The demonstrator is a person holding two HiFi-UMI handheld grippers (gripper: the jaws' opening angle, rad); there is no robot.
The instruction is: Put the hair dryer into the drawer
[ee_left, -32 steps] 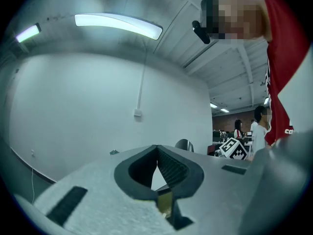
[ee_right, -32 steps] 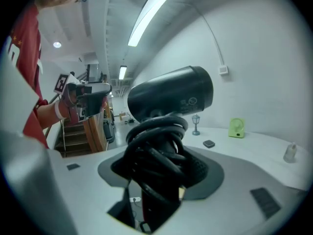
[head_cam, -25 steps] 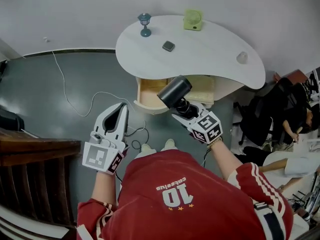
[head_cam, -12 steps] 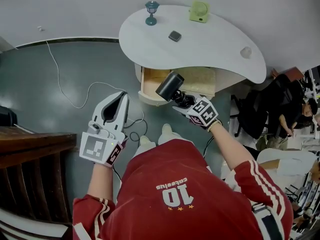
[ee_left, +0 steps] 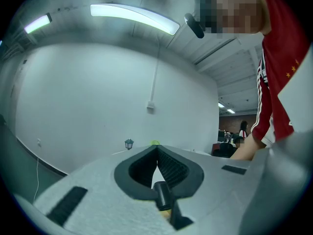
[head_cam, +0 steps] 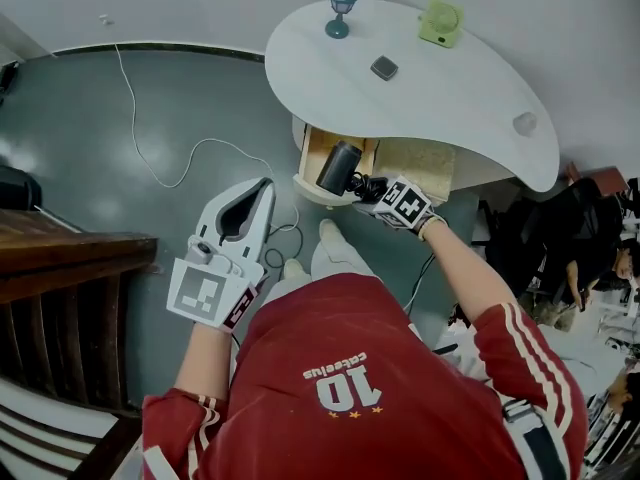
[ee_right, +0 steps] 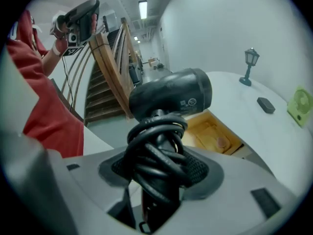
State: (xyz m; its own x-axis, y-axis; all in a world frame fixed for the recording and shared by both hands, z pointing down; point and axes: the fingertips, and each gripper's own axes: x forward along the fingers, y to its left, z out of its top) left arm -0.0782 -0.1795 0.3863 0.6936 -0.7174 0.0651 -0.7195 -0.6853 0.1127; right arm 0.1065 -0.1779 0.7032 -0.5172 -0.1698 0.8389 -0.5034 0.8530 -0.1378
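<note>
Right gripper view, nearest thing first: what have you got?

— My right claw (ee_right: pixel 161 175) stands wide and is clamped on the handle of the hair dryer (ee_right: pixel 171 99). The black cord (ee_right: pixel 156 146) is wound round that handle and fills the gap between the jaws.

And your other hand?

— My left claw (ee_left: pixel 156 148) is off to the side over the grey floor. Its tips are pressed together with nothing between them. My shoes (head_cam: pixel 330 236) are on the floor between the two claws.

Where is the dryer compared with its target?

— From the head view, its barrel hangs over the left end of the open drawer (ee_right: pixel 205 124). I cannot tell whether it touches the wood. A yellowish pad (head_cam: pixel 415 158) lies in the right part of the drawer.

What crowds the spot?

— The white counter (head_cam: pixel 450 88) overhangs the back of the drawer, just beyond the dryer. On top of it, well apart from each other, are a dark square block (head_cam: pixel 384 67), a pale lump (head_cam: pixel 525 123), a small lantern (head_cam: pixel 342 13) and a green box (head_cam: pixel 441 23). The lantern and the box stand at the far edge by the wall.

Anything further out?

— A white cable (head_cam: pixel 150 158) trails across the floor to the left. A wooden staircase (head_cam: pixel 60 268) stands beyond my left claw.
</note>
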